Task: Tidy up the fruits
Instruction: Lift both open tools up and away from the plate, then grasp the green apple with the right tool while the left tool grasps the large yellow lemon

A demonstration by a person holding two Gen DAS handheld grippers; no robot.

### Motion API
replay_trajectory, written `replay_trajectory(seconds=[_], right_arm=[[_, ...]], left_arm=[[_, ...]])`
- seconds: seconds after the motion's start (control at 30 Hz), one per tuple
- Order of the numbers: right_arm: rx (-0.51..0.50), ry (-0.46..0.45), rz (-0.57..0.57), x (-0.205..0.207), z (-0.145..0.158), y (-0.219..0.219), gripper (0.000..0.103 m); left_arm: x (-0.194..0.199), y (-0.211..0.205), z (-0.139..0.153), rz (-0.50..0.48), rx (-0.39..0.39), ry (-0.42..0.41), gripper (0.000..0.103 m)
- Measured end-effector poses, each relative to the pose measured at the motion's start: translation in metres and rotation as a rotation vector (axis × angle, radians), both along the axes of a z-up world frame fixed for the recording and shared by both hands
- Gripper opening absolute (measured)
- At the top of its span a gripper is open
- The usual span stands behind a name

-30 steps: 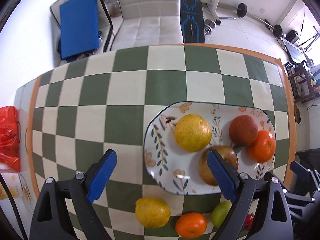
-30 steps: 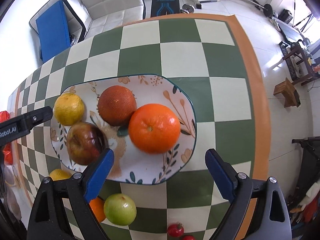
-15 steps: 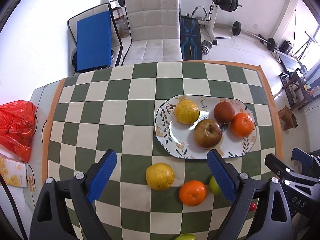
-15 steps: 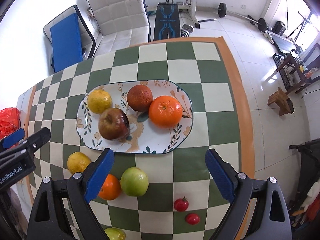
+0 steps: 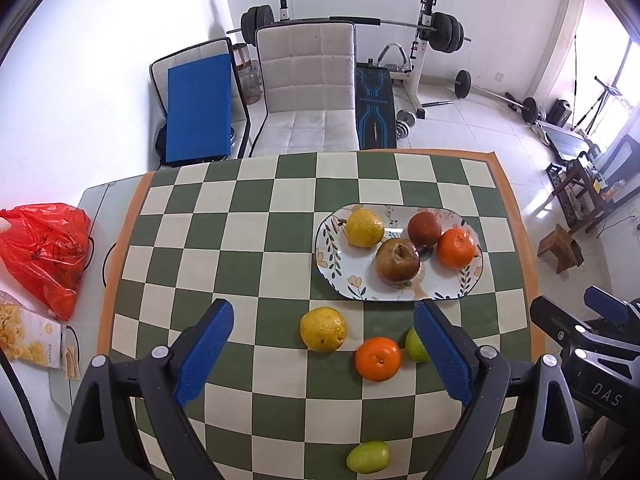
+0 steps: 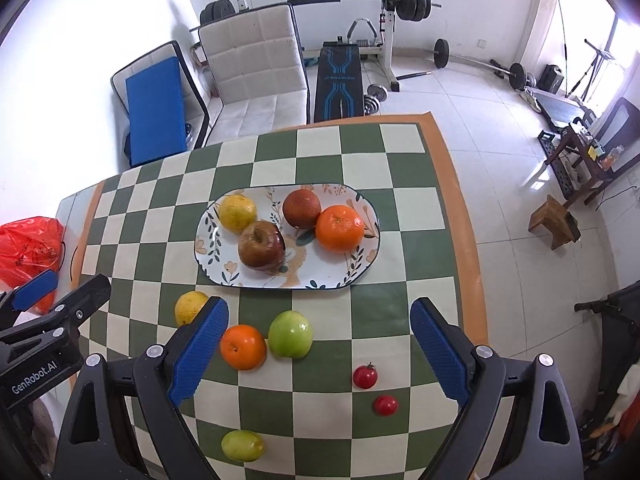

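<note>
A floral oval plate (image 5: 468, 284) (image 6: 360, 268) on the green checked tablecloth holds a yellow citrus (image 5: 364, 227), a brown apple (image 5: 397, 261), a dark red-brown fruit (image 5: 425, 228) and an orange (image 5: 457, 248). In front of the plate lie a yellow citrus (image 5: 323, 329), an orange (image 5: 377, 359) (image 6: 243, 347), a green apple (image 6: 290, 334), a small green fruit (image 5: 368, 457) (image 6: 242, 445) and two small red fruits (image 6: 365, 375). My left gripper (image 5: 324, 354) and right gripper (image 6: 318, 348) are both open and empty, high above the near fruits.
A red plastic bag (image 5: 48, 252) and a snack packet (image 5: 28, 340) lie off the cloth at the left. A padded chair (image 5: 308, 88) stands behind the table. Gym equipment fills the room behind; a small wooden stool (image 6: 554, 220) is on the floor at the right.
Both grippers have pulled back and up from the plate, so the whole table and the loose fruits in front have come into view. Both stayed open.
</note>
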State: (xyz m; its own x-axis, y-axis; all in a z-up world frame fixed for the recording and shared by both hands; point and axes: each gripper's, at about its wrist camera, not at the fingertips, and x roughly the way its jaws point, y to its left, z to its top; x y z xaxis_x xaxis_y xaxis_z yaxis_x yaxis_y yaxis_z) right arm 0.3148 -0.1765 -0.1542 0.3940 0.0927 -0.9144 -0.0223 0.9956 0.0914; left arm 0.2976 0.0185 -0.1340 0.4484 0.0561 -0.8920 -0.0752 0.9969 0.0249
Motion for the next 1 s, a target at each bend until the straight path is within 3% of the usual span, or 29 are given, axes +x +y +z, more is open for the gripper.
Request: replay_trajectory(seconds=[0.43,0.47,0.53,0.73,0.93,1.0], right_arm=[[0.023,-0.027,-0.014,-0.018,0.018,0.002,0.095],[0.034,-0.021,-0.015,-0.018,0.016,0.003,0.095],[0.051,0.001,-0.016,-0.015,0.008,0.004,0.095],[0.129,0.128,-0.026,0.0,-0.045,0.004,0.095],[0.195,0.305,-0.059,0.023,-0.131,0.007,0.094],[0.198,0.348,-0.067,0.029,-0.157,0.01,0.09]], left_arm=[[-0.006,0.005,-0.002,0.01,-0.03,0.015,0.093],[-0.003,0.006,-0.005,0.011,-0.031,0.027,0.1],[0.002,0.01,-0.015,0.022,-0.019,0.049,0.103],[0.023,0.034,-0.064,0.099,0.035,0.168,0.103],[0.042,0.05,-0.127,0.144,-0.033,0.341,0.103],[0.05,0.05,-0.146,0.144,-0.062,0.4,0.103]])
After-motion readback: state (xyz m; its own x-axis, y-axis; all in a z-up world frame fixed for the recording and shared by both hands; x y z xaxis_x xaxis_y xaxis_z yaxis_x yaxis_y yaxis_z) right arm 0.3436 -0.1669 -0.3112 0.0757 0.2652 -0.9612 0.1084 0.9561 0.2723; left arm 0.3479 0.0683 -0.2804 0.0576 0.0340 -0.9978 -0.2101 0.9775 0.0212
